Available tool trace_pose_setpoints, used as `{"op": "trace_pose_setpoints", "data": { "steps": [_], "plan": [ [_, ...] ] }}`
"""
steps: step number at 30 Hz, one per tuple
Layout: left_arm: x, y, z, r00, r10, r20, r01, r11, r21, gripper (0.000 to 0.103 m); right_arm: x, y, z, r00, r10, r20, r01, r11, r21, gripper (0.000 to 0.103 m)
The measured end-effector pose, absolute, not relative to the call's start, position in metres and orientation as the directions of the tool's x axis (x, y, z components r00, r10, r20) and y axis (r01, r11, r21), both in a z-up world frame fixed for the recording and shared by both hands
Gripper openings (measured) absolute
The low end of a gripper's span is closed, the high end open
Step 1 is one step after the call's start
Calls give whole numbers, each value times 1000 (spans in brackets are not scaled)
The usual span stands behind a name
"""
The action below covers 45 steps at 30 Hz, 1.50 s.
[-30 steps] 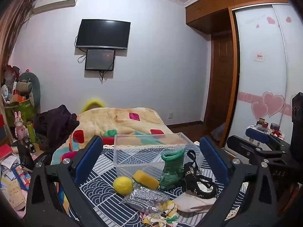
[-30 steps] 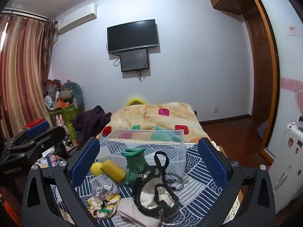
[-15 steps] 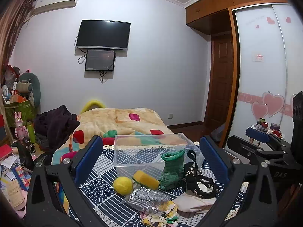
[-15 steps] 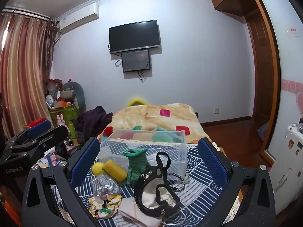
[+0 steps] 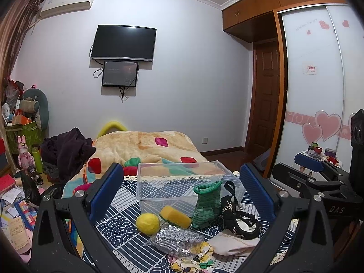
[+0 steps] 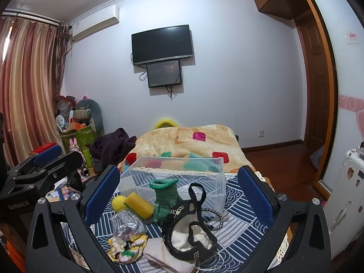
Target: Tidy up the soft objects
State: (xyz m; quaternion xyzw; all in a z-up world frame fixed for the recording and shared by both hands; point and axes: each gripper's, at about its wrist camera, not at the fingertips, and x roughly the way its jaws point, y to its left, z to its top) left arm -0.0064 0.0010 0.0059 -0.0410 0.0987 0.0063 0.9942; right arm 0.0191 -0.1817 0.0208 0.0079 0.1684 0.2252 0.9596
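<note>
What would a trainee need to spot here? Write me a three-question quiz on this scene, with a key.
1. True or false: the clear plastic bin already holds the yellow ball.
2. Which item stands upright in front of the bin? A) green knitted boot B) yellow sponge C) bagged grey scrubber
3. Fill in: the left gripper and the right gripper both have their jaws ____ and hold nothing.

Key
1. False: the bin looks empty, and the ball lies on the patterned cloth in front of it.
2. A
3. open
</note>
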Motion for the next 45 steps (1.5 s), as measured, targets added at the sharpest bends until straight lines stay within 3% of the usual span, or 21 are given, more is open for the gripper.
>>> {"op": "trace_pose_setpoints", "data": {
  "steps": [45],
  "plan": [
    [-3,0,2,979,8,-205,-25,997,-78,103,17,-179,24,839,439,-322,-434,896,92,103]
  ]
}}
